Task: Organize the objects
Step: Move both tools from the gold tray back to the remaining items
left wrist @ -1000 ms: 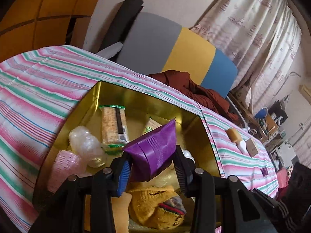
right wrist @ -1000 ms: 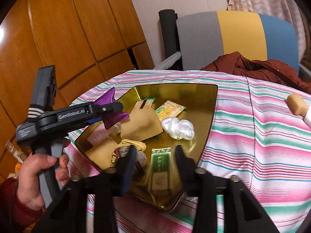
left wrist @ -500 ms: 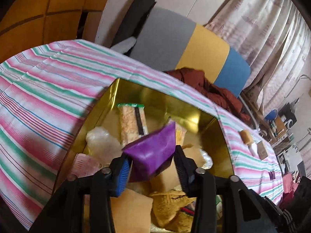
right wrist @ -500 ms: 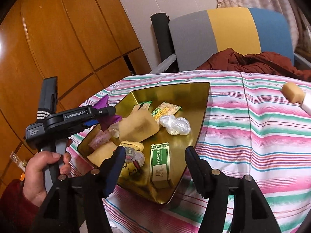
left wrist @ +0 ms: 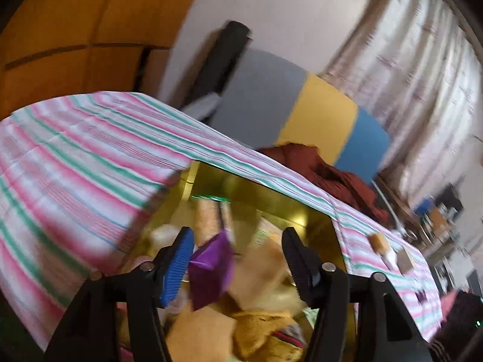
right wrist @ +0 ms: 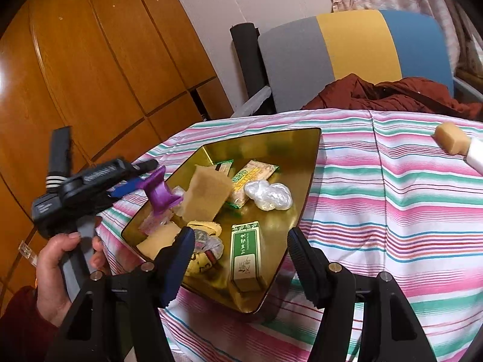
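A gold tin tray (right wrist: 302,150) on the striped tablecloth holds several snack packets, a tan pad (right wrist: 205,196), a white plastic bundle (right wrist: 268,194) and a green box (right wrist: 246,256). My left gripper (left wrist: 238,256) hovers over the tray's left side with its jaws opening. A purple packet (left wrist: 211,268) slips down between them, brushing only the blue left pad (left wrist: 178,259). In the right wrist view the purple packet (right wrist: 160,193) hangs loose just off the left gripper (right wrist: 142,178). My right gripper (right wrist: 238,259) stands open above the tray's near corner, with the green box below and untouched.
A tan block (right wrist: 449,137) lies on the cloth at the far right. Behind the table stands a grey, yellow and blue chair (right wrist: 347,54) with a dark red garment (right wrist: 392,93) on it. Wooden cabinets (right wrist: 90,60) fill the left.
The left jaws have spread apart and let go of the purple packet, which now tips downward toward the tray. The right jaws widened earlier and have since held still.
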A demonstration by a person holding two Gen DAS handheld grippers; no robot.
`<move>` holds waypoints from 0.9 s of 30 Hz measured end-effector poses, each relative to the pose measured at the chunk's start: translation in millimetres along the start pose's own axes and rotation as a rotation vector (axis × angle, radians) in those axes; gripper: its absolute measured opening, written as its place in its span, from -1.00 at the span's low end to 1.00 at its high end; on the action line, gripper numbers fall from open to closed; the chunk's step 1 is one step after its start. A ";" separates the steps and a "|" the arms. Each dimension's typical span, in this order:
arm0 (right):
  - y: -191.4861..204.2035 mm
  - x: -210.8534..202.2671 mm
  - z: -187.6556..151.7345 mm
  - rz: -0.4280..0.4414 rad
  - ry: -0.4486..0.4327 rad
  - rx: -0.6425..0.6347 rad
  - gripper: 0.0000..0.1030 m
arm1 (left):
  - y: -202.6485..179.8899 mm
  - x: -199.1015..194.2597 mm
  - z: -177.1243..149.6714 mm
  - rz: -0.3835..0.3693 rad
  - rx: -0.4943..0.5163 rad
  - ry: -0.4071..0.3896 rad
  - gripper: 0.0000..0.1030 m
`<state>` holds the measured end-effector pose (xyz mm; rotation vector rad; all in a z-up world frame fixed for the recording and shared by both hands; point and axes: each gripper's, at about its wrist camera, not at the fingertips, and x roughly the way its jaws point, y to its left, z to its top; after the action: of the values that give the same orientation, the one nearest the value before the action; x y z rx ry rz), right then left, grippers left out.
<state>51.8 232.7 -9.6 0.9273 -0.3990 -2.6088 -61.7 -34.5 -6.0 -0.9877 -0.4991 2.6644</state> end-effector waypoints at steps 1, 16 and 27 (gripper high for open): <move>-0.6 0.2 0.1 0.001 -0.001 0.005 0.26 | -3.3 5.8 0.0 -0.016 0.014 0.032 0.21; -12.6 -12.0 0.5 -0.016 -0.026 0.028 0.27 | -54.9 37.2 -16.0 -0.050 0.128 0.144 0.21; -43.2 -25.2 2.4 -0.073 -0.052 0.079 0.32 | -70.3 14.6 -24.0 0.008 0.111 0.071 0.31</move>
<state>58.9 282.3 -9.9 0.9173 -0.4937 -2.7057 -48.2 40.0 -3.3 -1.0488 -0.3286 2.6215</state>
